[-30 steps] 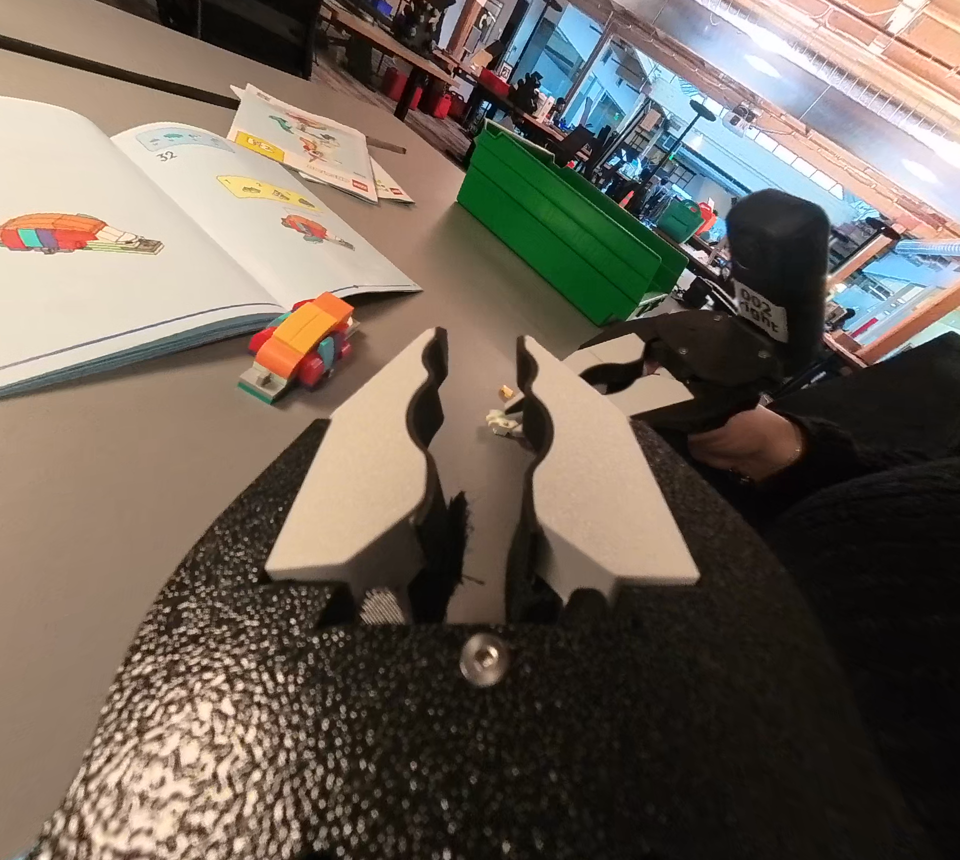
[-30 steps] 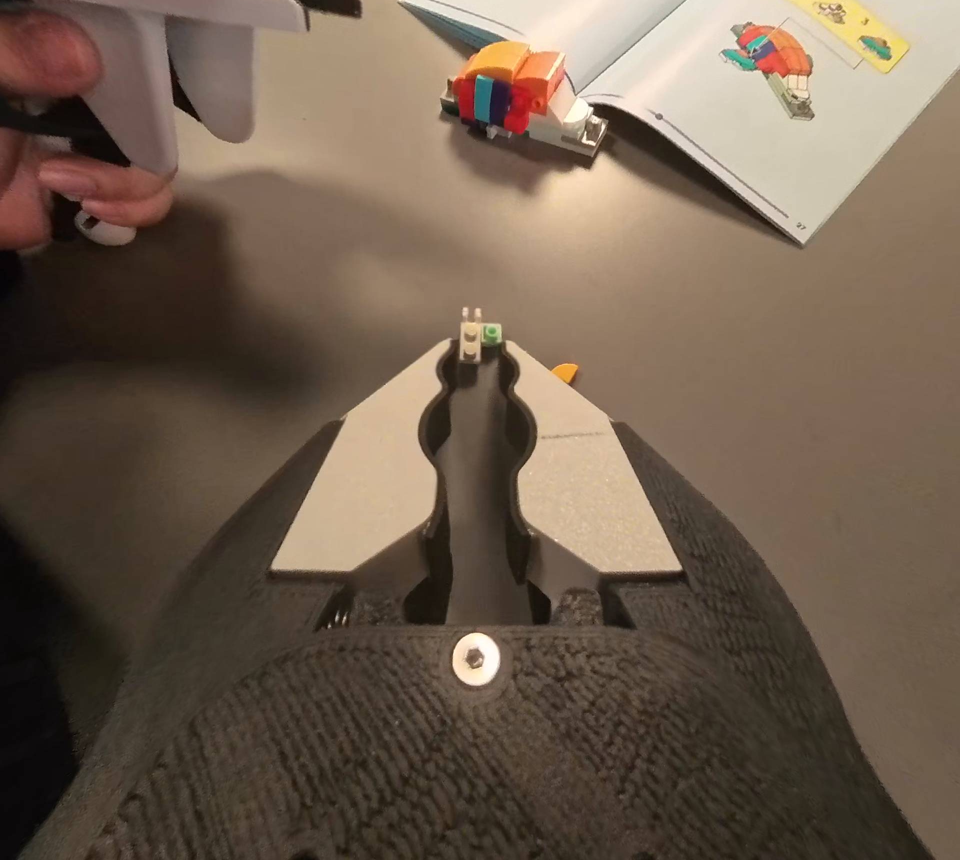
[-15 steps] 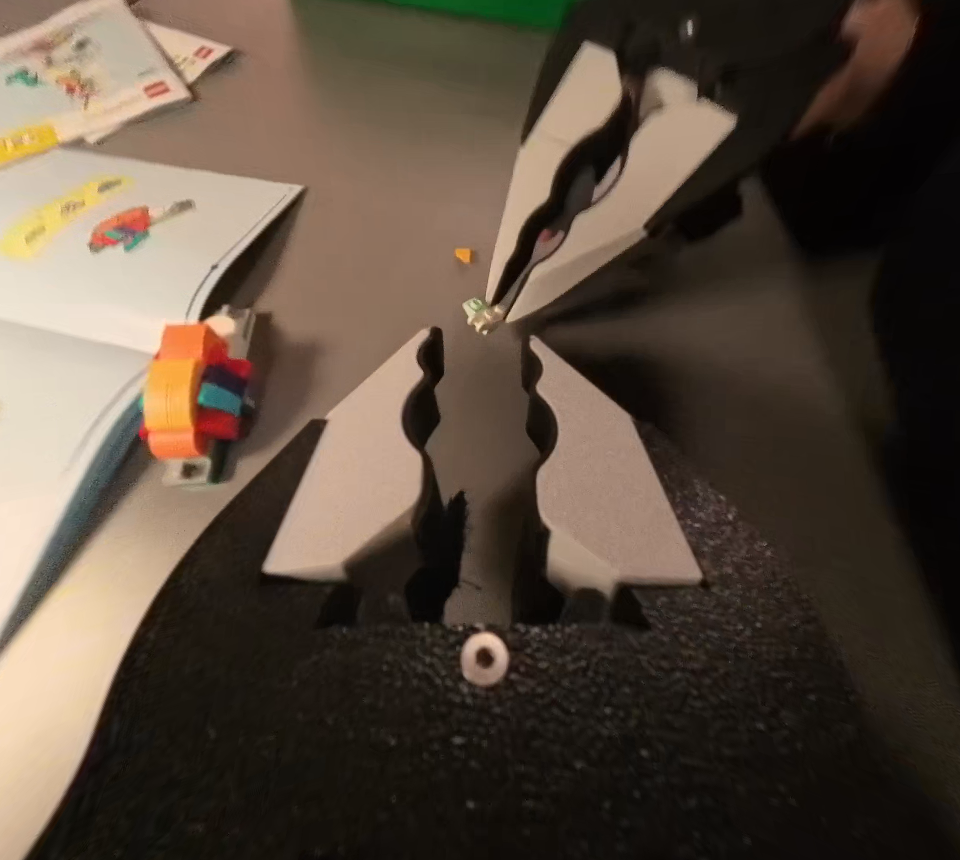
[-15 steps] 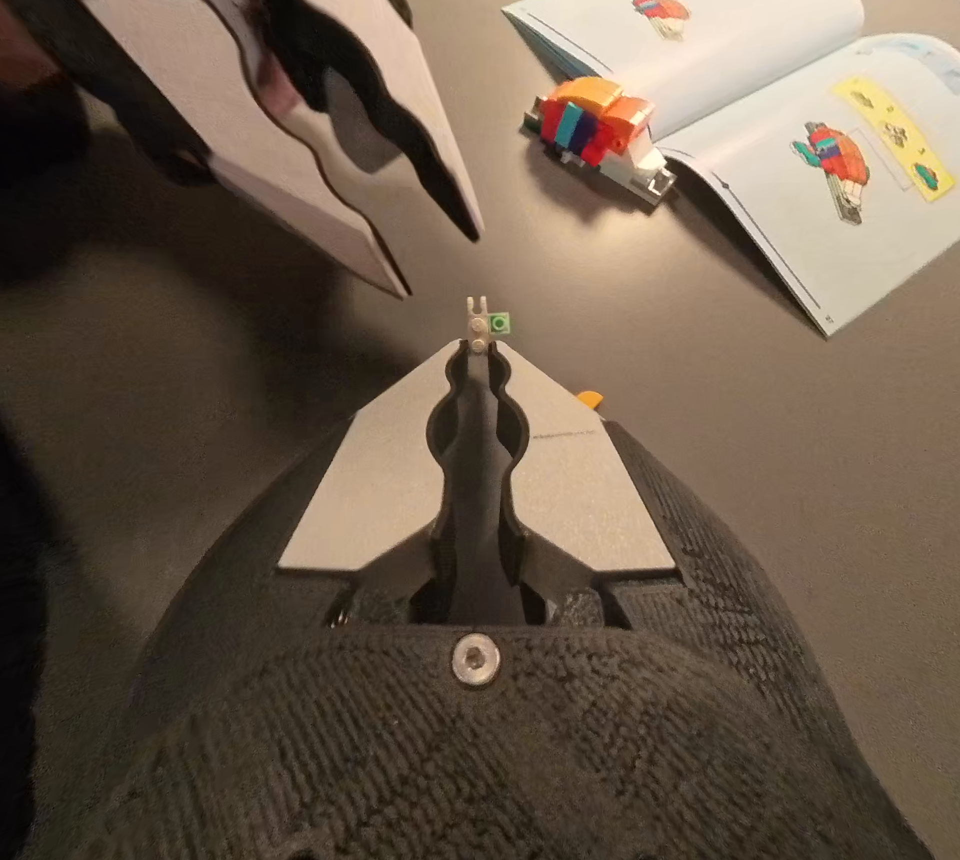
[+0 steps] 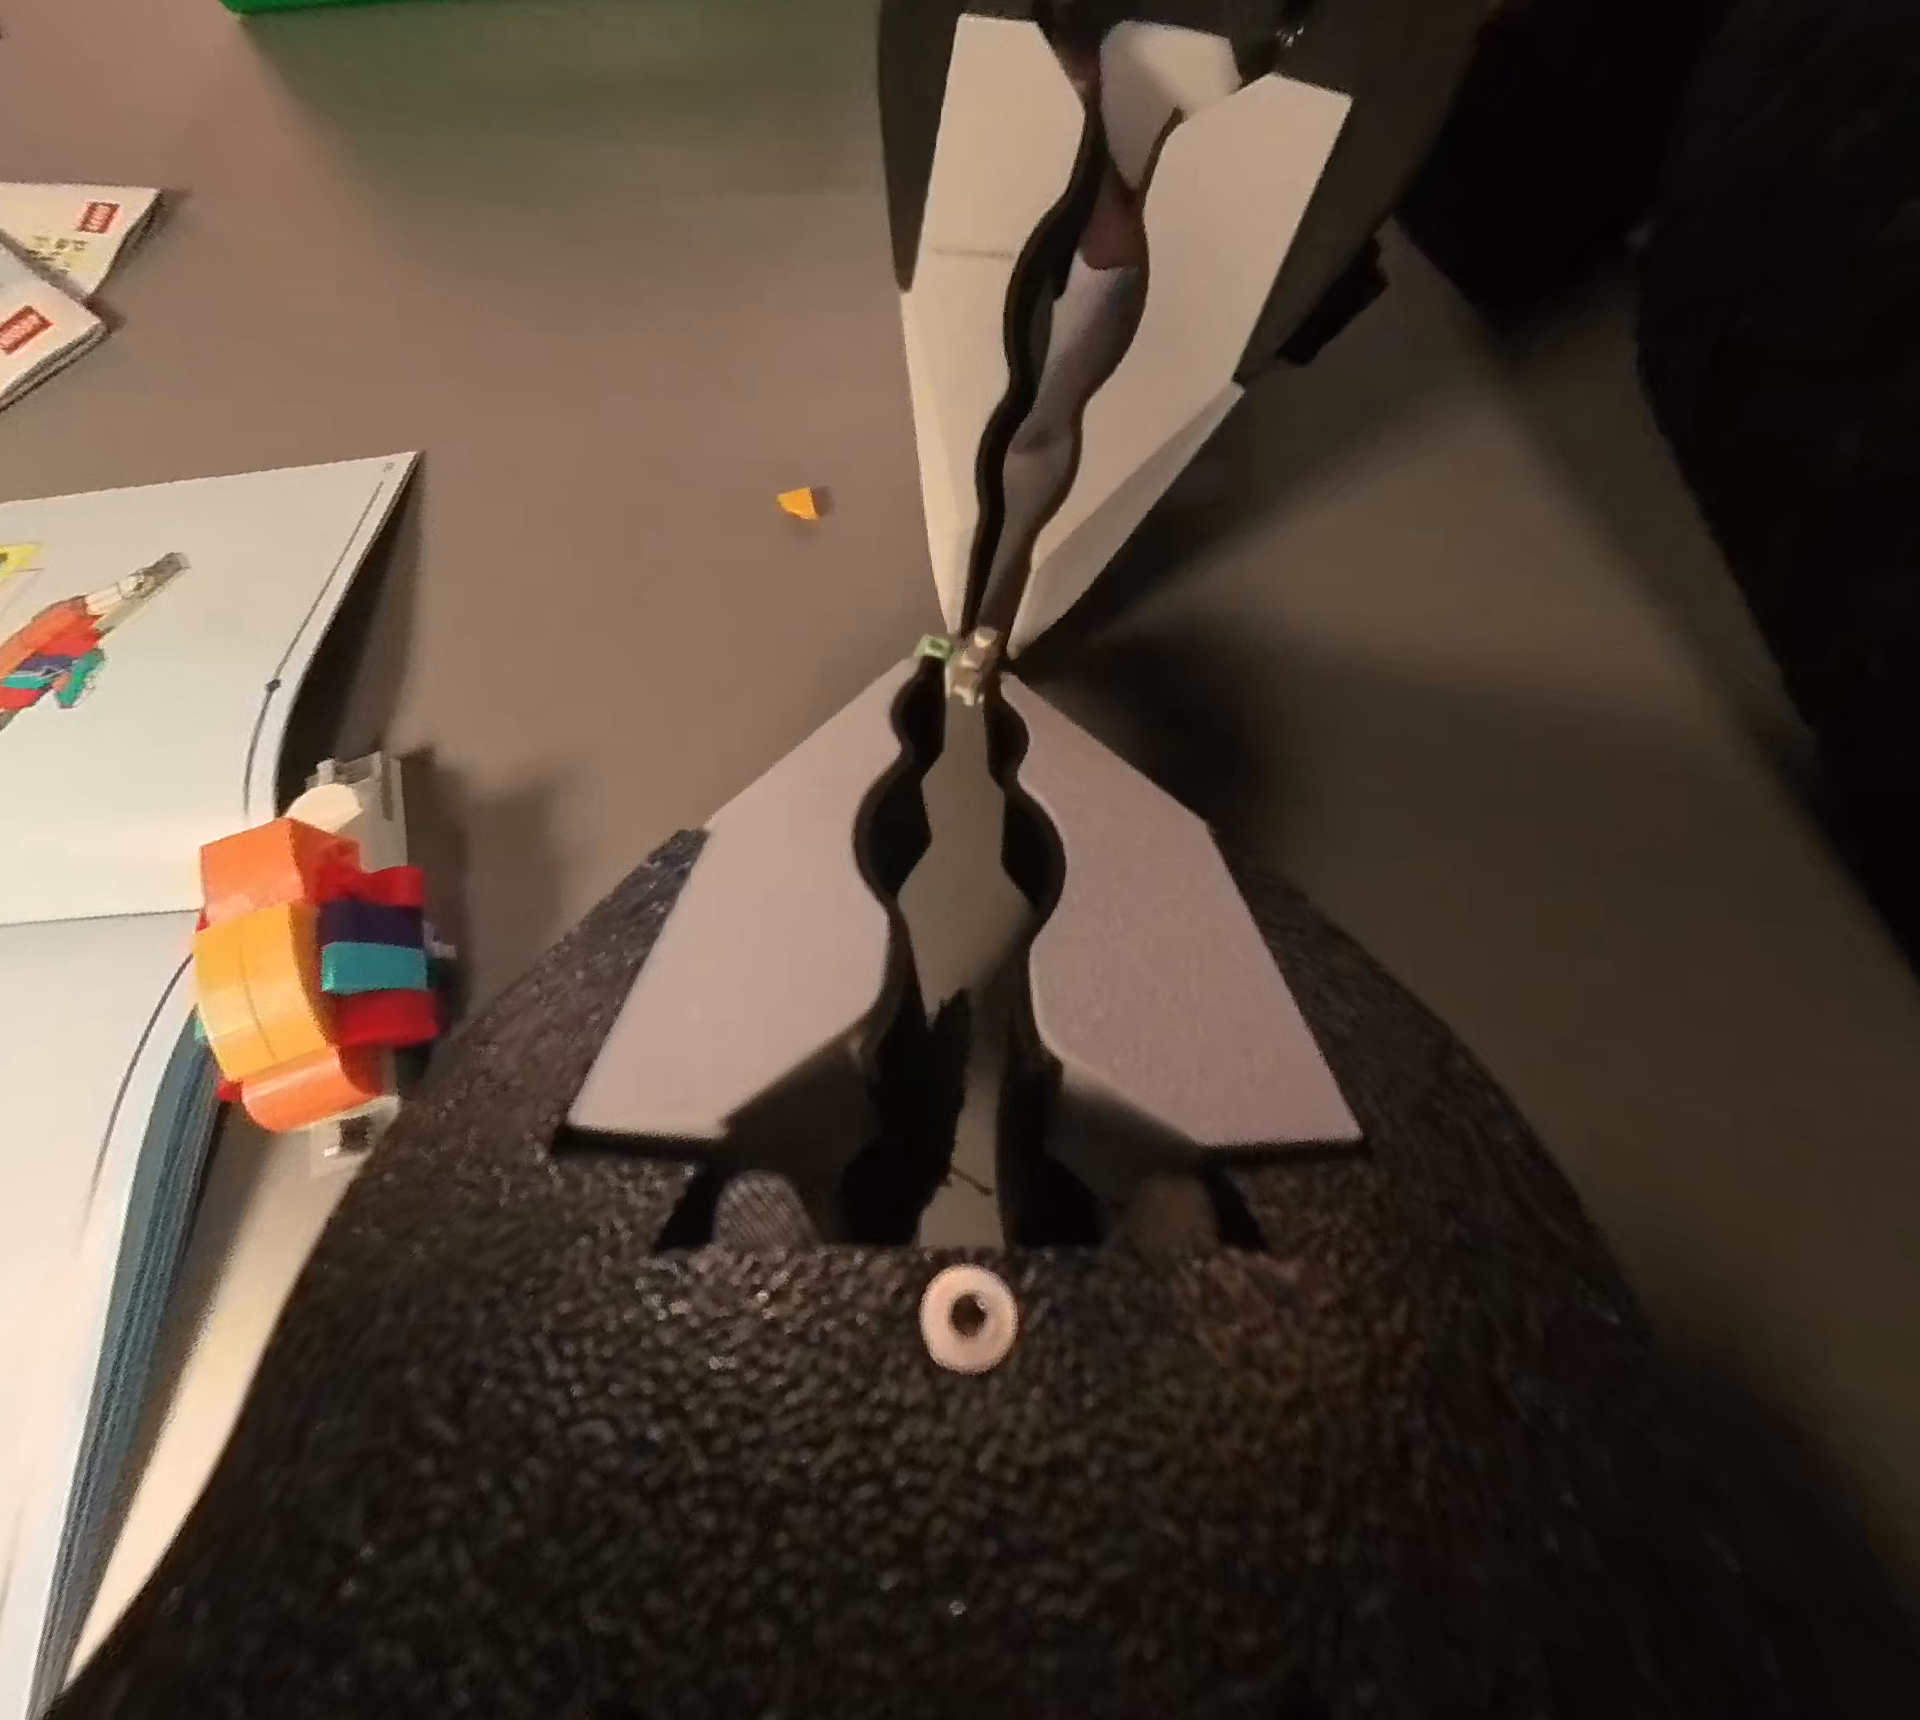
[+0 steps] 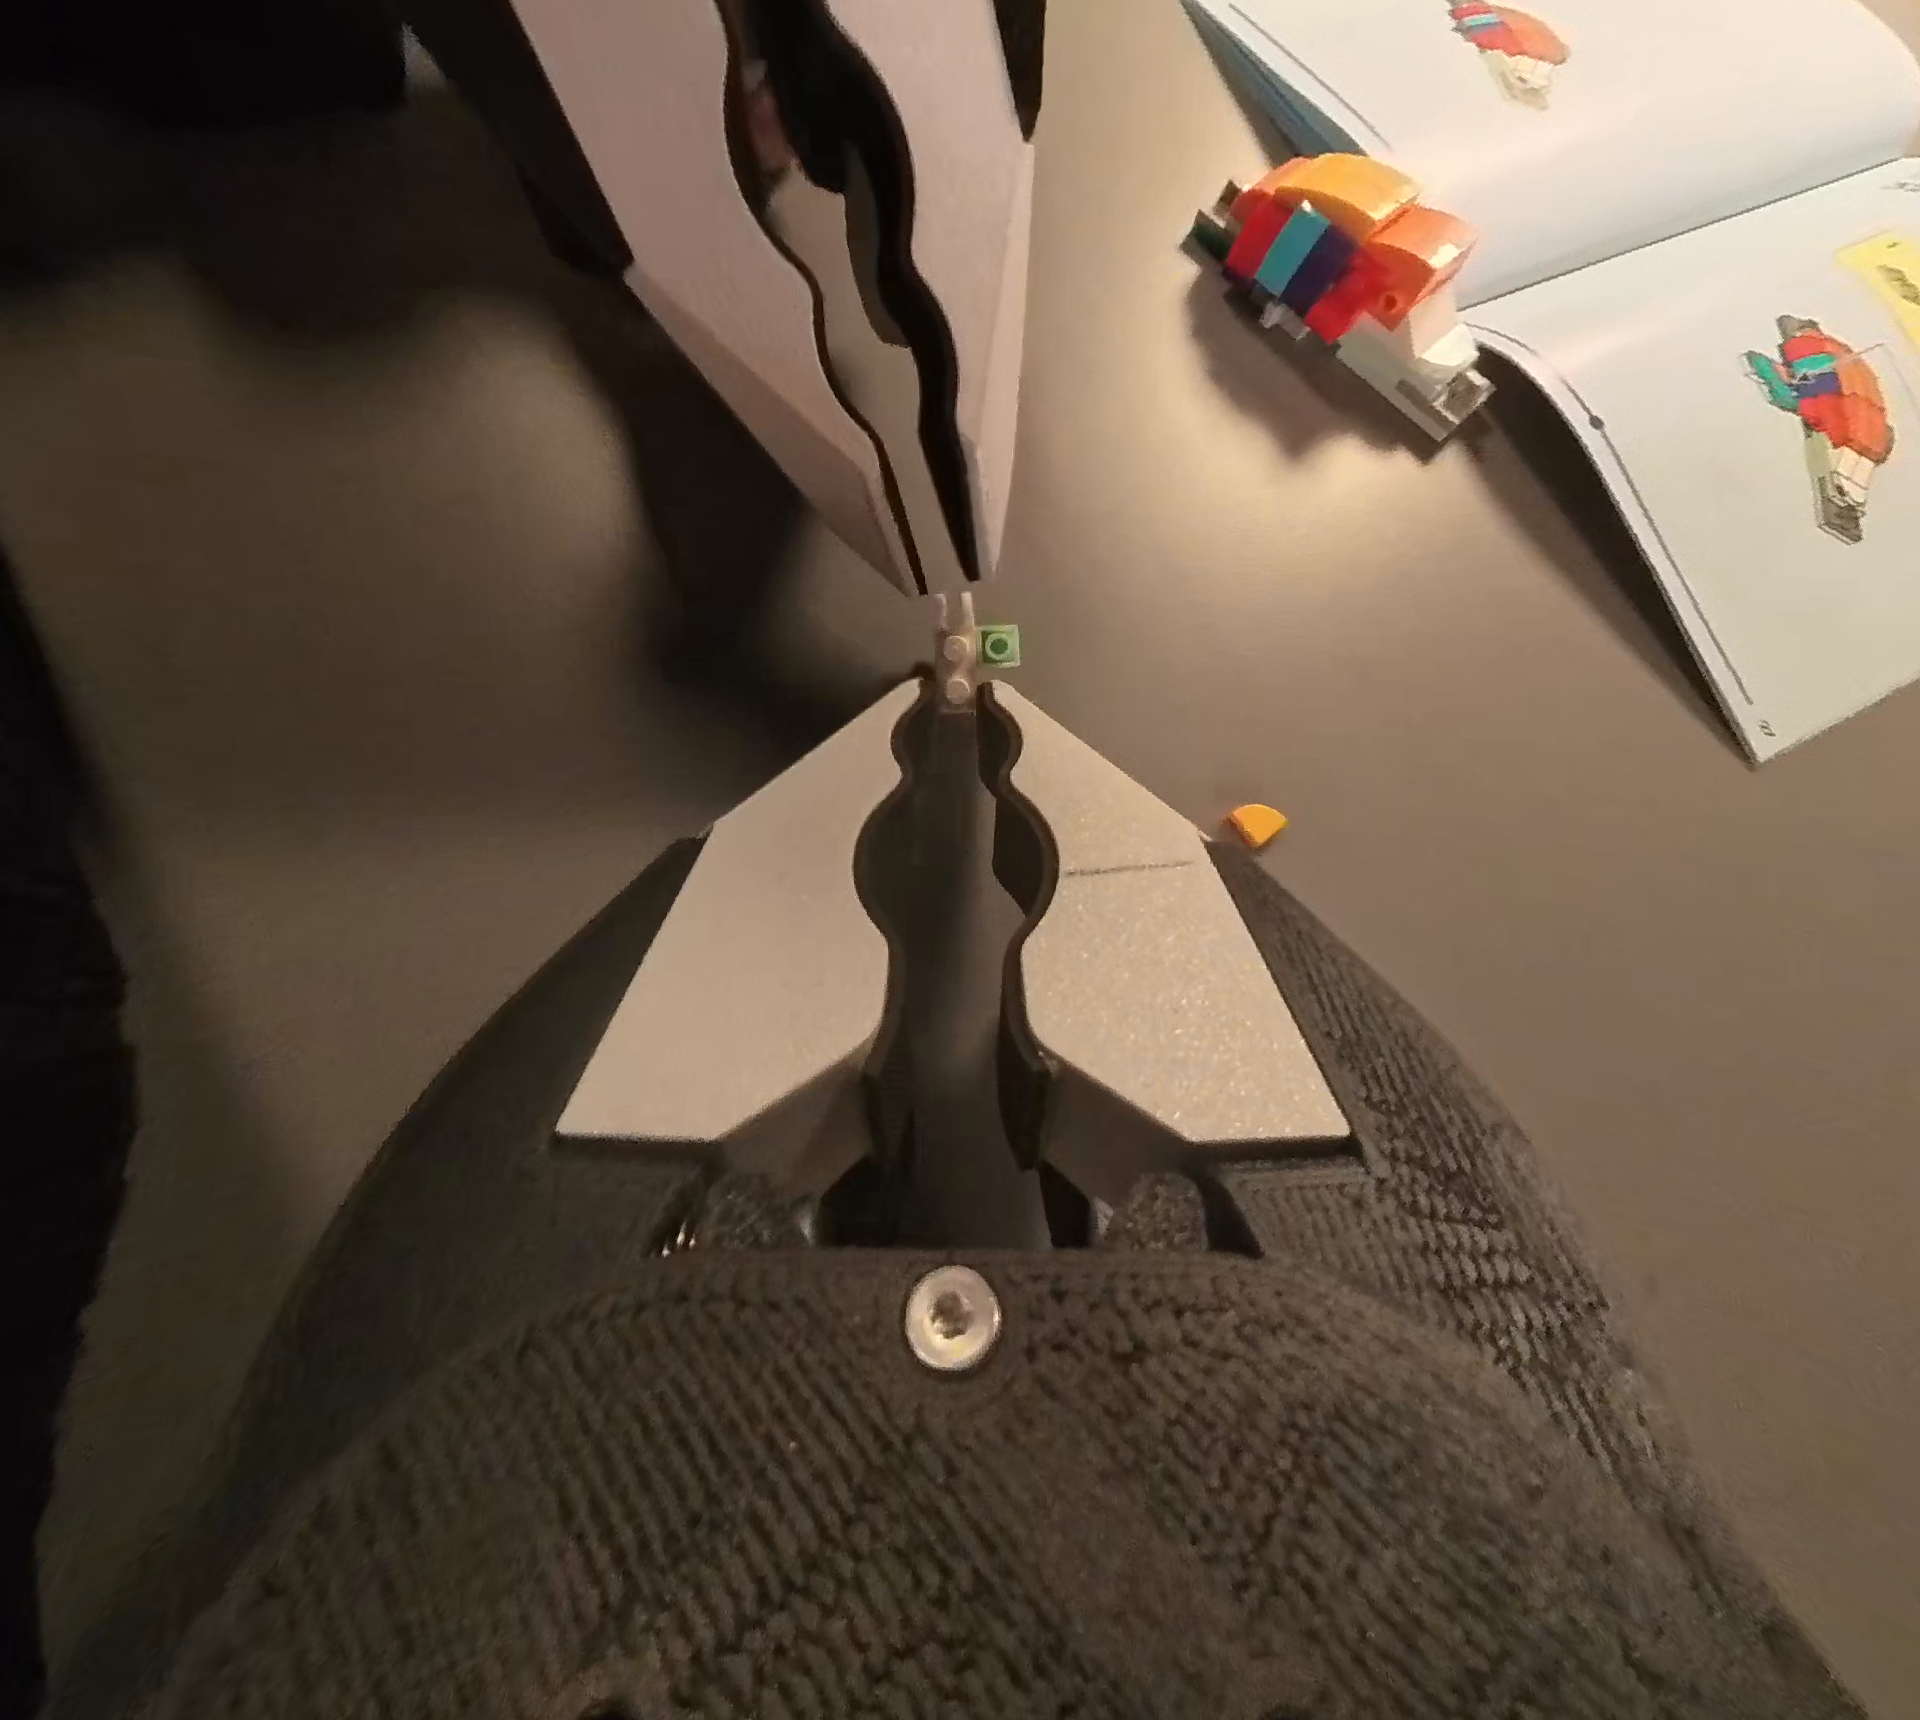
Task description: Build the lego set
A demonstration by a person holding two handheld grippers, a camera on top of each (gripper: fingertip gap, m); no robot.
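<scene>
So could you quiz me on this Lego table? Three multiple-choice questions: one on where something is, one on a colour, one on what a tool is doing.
1. Where is the loose orange piece? A in a cup; B on the bare table; C on a plate.
2. What colour is the stud piece beside the white clip? A green; B blue; C red.
3. The right tool is: A wide open; B lying flat; C shut on the white clip.
Answers: B, it lies alone on the grey tabletop; A, it is plainly green; C, its tips pinch the clip.
</scene>
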